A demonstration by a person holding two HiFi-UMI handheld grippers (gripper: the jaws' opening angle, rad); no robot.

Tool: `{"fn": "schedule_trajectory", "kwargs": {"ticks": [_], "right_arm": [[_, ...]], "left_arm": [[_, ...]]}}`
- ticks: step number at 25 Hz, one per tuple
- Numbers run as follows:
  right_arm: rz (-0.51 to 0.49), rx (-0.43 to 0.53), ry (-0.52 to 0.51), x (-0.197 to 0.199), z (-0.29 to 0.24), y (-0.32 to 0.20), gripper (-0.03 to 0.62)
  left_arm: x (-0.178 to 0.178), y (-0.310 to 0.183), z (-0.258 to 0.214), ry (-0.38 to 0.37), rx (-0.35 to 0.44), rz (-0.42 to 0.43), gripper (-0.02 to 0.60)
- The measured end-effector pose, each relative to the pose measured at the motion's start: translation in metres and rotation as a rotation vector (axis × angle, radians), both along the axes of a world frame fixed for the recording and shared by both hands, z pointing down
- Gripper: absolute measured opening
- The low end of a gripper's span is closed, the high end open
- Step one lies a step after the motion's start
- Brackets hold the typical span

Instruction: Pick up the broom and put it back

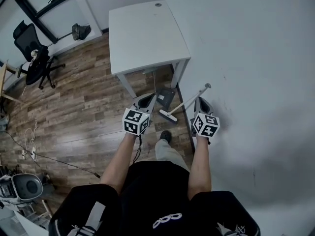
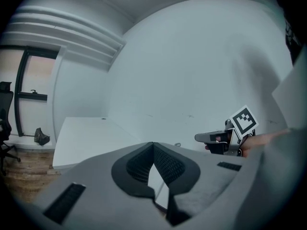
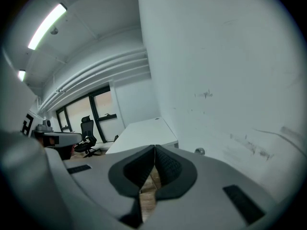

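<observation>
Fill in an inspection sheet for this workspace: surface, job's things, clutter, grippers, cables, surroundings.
Surface: wood-plank floor.
Job's things: broom, head on the floor, handle slanting up toward the white wall; not held.
Clutter: what looks like a dark dustpan, beside the broom head near a table leg.
Grippers: left gripper shut, nothing between its jaws; right gripper shut, nothing between its jaws.
Cables: loose cables on the floor at the left.
Surroundings: white table, office chair.
</observation>
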State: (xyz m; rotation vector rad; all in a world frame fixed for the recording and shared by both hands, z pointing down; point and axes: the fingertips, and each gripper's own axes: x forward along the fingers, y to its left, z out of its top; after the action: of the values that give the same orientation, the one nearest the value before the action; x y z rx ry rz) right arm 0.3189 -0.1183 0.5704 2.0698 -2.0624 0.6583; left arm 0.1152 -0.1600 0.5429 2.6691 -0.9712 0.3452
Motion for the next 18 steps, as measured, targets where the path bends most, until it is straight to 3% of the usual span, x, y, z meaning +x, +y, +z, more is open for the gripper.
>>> {"fn": "schedule_trajectory", "kwargs": {"ticks": [16,18], "right_arm": [[0.024,-0.099,0.067,0.040,0.073,-0.026,0.036],[0.022,-0.121,0.048,0.045,0.086,-0.031,0.181]], "left_arm": [[0.054,-0.018,0.053,0.024,-0.068,0.098,0.011],[0.057,-0.020,0.060,0.019,-0.073,0.101,0.011]]}}
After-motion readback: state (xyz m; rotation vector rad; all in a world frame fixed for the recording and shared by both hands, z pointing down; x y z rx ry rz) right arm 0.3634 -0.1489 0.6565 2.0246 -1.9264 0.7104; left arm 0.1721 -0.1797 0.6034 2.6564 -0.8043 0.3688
